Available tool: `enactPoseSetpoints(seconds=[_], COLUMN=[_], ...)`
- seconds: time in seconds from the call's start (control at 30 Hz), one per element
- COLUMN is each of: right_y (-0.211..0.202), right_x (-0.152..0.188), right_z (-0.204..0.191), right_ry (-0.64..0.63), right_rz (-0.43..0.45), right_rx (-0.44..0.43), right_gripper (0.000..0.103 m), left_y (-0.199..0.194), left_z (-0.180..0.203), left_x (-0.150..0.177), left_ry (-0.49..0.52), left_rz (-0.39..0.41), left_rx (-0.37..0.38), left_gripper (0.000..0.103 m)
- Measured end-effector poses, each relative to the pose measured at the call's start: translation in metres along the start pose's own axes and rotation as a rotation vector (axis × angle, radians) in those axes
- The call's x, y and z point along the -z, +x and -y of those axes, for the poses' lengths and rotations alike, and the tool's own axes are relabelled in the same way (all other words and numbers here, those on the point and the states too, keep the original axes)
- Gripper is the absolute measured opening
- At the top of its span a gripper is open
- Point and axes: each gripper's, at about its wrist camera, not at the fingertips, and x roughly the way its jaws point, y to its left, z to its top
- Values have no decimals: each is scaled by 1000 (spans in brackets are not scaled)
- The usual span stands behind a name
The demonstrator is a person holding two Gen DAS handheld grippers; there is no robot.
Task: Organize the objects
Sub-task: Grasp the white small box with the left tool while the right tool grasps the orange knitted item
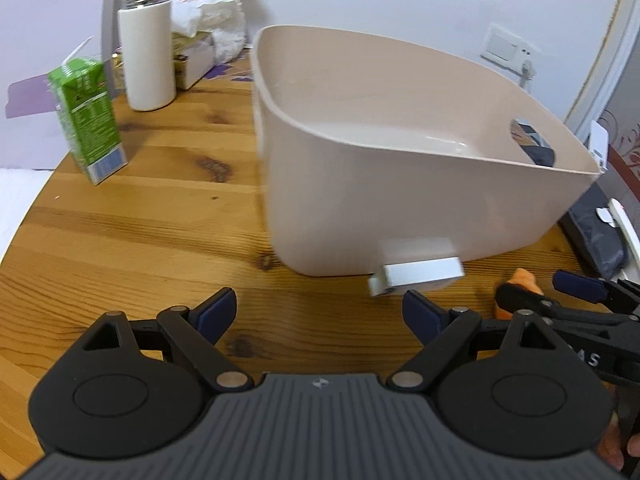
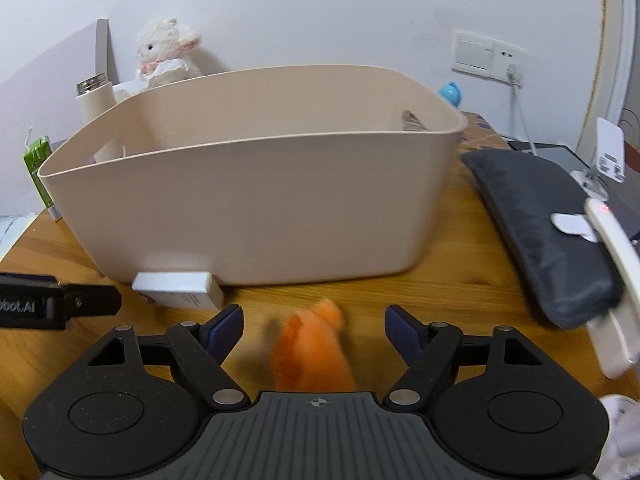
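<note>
A beige plastic bin [image 1: 400,208] [image 2: 256,200] stands on the wooden table [image 1: 140,240]. A small white box [image 1: 420,276] [image 2: 176,288] lies against the bin's front wall. My left gripper [image 1: 320,312] is open and empty, just short of the white box. An orange soft toy [image 2: 312,348] lies on the table between the fingers of my right gripper [image 2: 314,328], which is open around it; the toy is blurred. The right gripper also shows at the right edge of the left wrist view [image 1: 540,284], with the toy [image 1: 524,280] behind its fingers.
A green carton [image 1: 86,120], a white flask [image 1: 146,48] and a white plush lamb [image 1: 212,4] stand at the back left. A dark grey pouch [image 2: 540,232] and a white handle-like object [image 2: 612,280] lie to the right of the bin.
</note>
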Motion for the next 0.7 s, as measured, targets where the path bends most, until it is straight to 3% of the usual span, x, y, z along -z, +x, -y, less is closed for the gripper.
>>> enactPoseSetpoints(seconds=[0.1, 0.4, 0.7], right_y=[-7, 7, 24], right_x=[8, 19, 18], right_z=[9, 20, 22], right_ry=[-20, -17, 0], right_rz=[-16, -46, -35], right_rx=[8, 27, 23], right_gripper=[86, 86, 83], left_y=[3, 24, 37], left_z=[11, 45, 66], left_x=[2, 6, 8], left_ry=[15, 43, 41], left_rz=[-6, -37, 34], left_rx=[20, 68, -23], left_gripper=[91, 91, 91])
